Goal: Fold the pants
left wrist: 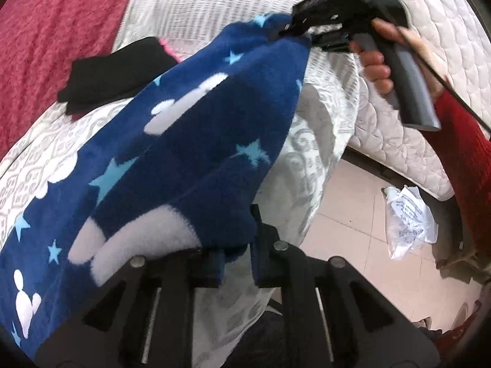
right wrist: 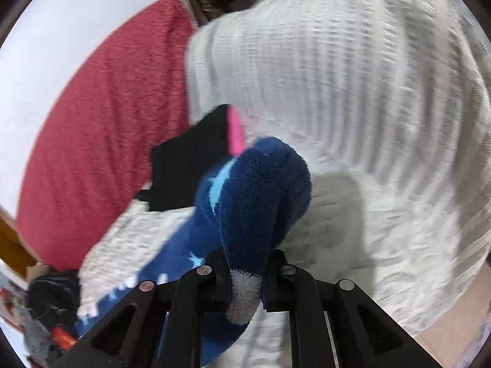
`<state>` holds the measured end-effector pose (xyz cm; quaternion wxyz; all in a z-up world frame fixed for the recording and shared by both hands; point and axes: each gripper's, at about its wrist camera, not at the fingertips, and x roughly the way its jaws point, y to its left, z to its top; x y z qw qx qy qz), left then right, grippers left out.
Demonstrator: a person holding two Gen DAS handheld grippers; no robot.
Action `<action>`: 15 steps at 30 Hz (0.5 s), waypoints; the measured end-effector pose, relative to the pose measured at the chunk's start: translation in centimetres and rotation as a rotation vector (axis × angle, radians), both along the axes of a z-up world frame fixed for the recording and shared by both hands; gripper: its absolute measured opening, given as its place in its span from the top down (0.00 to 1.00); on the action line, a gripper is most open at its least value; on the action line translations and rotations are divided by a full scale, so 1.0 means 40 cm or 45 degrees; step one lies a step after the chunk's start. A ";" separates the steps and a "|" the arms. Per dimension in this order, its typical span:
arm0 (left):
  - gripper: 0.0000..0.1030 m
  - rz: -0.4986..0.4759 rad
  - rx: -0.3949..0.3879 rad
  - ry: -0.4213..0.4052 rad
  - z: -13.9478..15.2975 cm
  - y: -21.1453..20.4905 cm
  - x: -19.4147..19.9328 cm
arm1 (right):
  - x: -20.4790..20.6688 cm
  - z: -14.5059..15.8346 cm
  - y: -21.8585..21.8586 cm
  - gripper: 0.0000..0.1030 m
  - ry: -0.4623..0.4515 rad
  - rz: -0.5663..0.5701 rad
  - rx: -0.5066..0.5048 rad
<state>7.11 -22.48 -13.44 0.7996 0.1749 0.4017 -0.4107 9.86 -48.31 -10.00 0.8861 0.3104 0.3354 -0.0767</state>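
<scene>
Currently the blue fleece pants (left wrist: 196,141) are held stretched above the bed's (left wrist: 46,159) near corner, clamped by the left gripper (left wrist: 237,254) and right gripper (right wrist: 245,273); next, laying flat is needed.

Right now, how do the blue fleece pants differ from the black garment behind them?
The blue fleece pants show white clouds and light blue stars; the black garment is plain. The pants hang lifted, pinched by the left gripper and the right gripper; the black garment lies folded on the white bed cover, untouched. Both are soft clothing.
</scene>
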 end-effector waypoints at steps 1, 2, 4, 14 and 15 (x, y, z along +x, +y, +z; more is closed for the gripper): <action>0.86 -0.008 0.018 -0.004 -0.010 -0.016 -0.002 | 0.010 -0.048 -0.032 0.85 0.070 -0.018 -0.002; 0.86 -0.008 0.047 -0.003 -0.024 -0.032 -0.003 | 0.022 -0.094 -0.051 0.79 0.163 -0.019 -0.022; 0.86 0.002 0.082 -0.007 -0.047 -0.047 -0.006 | 0.003 -0.162 -0.081 0.70 0.197 -0.011 0.031; 0.69 0.041 0.038 0.038 -0.029 -0.032 -0.023 | -0.164 0.005 -0.067 0.43 0.106 -0.152 -0.232; 0.63 0.048 0.037 0.051 -0.026 -0.033 -0.026 | -0.173 0.023 -0.045 0.43 0.087 -0.109 -0.237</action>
